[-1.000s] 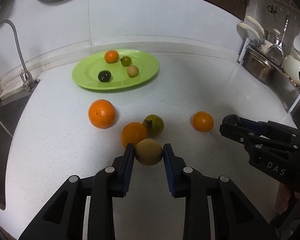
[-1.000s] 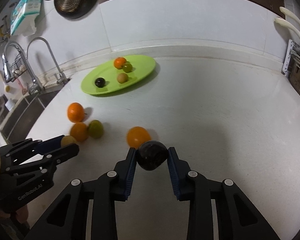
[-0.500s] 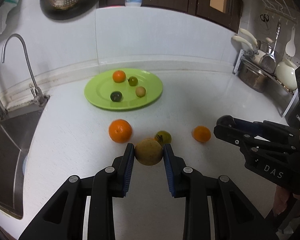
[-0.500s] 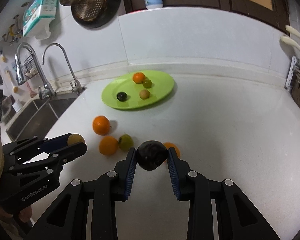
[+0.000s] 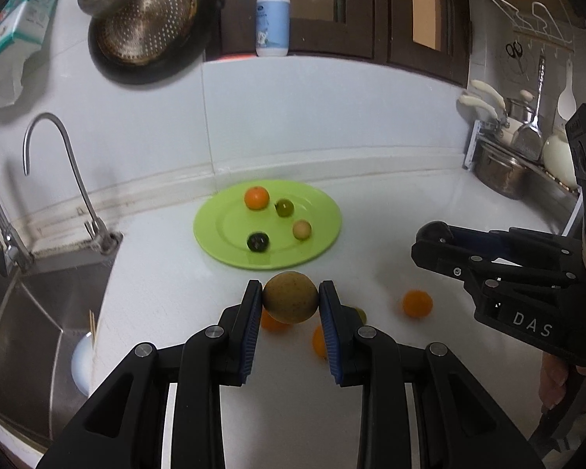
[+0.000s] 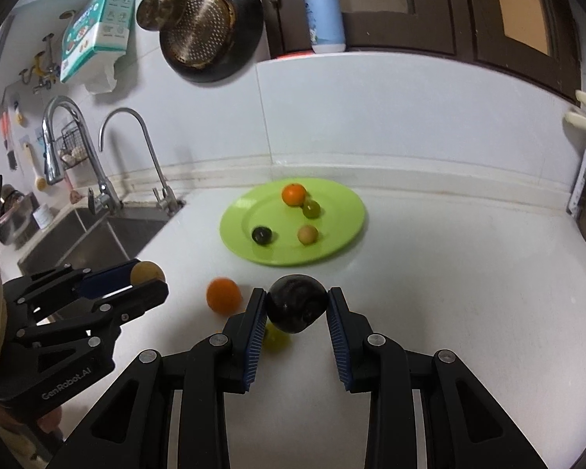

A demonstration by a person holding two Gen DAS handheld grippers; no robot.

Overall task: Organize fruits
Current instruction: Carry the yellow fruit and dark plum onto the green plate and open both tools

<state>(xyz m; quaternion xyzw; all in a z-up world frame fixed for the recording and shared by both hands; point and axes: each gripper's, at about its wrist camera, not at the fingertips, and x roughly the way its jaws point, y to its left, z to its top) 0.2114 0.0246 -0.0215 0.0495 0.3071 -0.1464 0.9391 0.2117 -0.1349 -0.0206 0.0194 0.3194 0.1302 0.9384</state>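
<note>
My left gripper (image 5: 290, 297) is shut on a tan-yellow fruit (image 5: 290, 296) and holds it above the counter. My right gripper (image 6: 297, 308) is shut on a dark fruit (image 6: 297, 308), also lifted. A green plate (image 5: 215, 234) near the back wall holds a small orange (image 5: 256, 197), a green fruit (image 5: 284, 208), a tan fruit (image 5: 302, 230) and a dark fruit (image 5: 258, 241). Loose oranges (image 5: 417, 303) and a green fruit (image 6: 274, 338) lie on the counter below the grippers, partly hidden. The right gripper shows in the left wrist view (image 5: 429, 236), the left in the right wrist view (image 6: 144, 279).
A sink (image 6: 82, 234) with taps (image 5: 58, 156) lies at the left. A dish rack with pots (image 5: 504, 172) stands at the right. A pan and strainer (image 5: 148, 27) hang on the wall, a soap bottle (image 5: 272, 19) stands on the ledge.
Both grippers have risen higher above the counter with their fruits held; the plate and loose fruits now look farther below and ahead.
</note>
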